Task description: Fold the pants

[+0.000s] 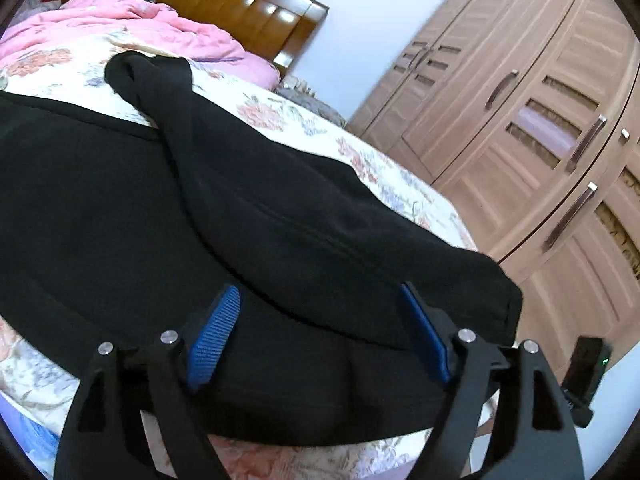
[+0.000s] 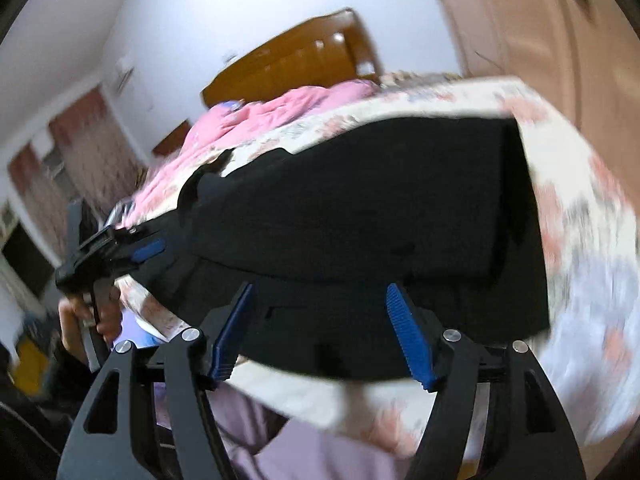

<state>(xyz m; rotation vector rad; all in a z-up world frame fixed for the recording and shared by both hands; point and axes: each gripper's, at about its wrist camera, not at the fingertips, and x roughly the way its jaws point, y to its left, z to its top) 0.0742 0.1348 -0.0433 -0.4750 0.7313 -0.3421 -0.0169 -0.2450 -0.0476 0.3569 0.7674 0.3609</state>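
The left hand-held gripper (image 1: 320, 336) hangs low over the near end of the black pants (image 1: 168, 208), its blue pads spread apart with the cloth lying loose between and under them; nothing is pinched. Ahead of it, one leg has been laid over the rest of the garment, its cuff ending far ahead and a little left of the gripper, near the pink quilt (image 1: 120, 28). That looks to me like a lengthwise fold already made, which would be why the pads stand off the cloth: the fabric seems meant to rest where it fell.

The pants lie spread on the bed (image 1: 400, 176), on its flowered sheet, with the wooden headboard (image 1: 224, 4) beyond and the wardrobe (image 1: 520, 128) off to the right.

The right hand-held gripper (image 2: 320, 328) is likewise apart, its two blue pads straddling the near edge of the dark cloth without pressing on it. This view is blurred, so finer contact is hard to judge. To its left the other gripper shows, held by the person's hand (image 2: 80, 316). My guess is that both are free to take new corners for the next fold.
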